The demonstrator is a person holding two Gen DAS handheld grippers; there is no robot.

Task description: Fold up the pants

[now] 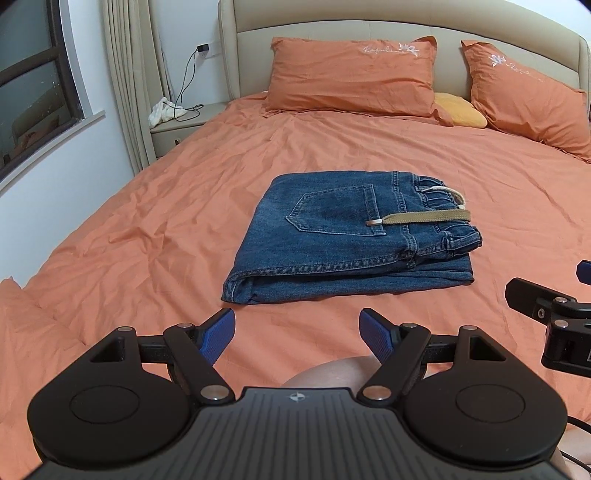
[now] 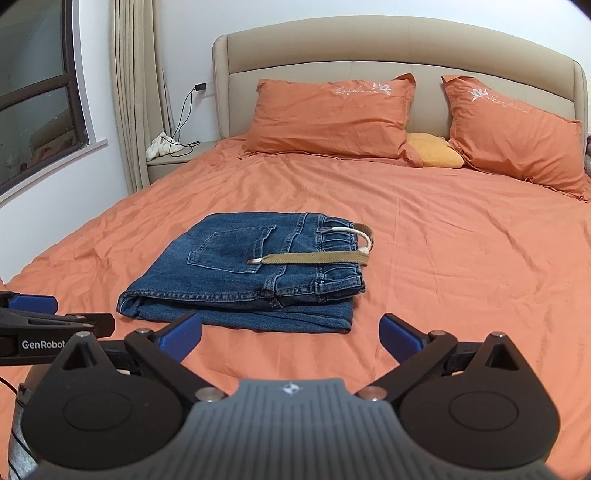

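Folded jeans (image 1: 343,236) lie on the bed (image 1: 147,229), both grippers wide and empty.

The jeans sit mid-bed in a neat stacked rectangle, back pocket (image 1: 332,210) up, waistband toward the right, the fold edge on the left. An olive belt (image 1: 424,218) lies across the top layer, its metal tip resting on the pocket, and a white drawstring (image 1: 439,191) loops at the waistband. The left gripper (image 1: 297,338) hovers over bare sheet just short of the jeans' near edge, blue pads spread wide, holding nothing. The right gripper (image 2: 291,339) hangs likewise near that edge, jaws wide apart, not touching the cloth. Two orange pillows (image 1: 351,77) lean on the headboard (image 1: 369,22), a yellow cushion (image 1: 458,110) between them.
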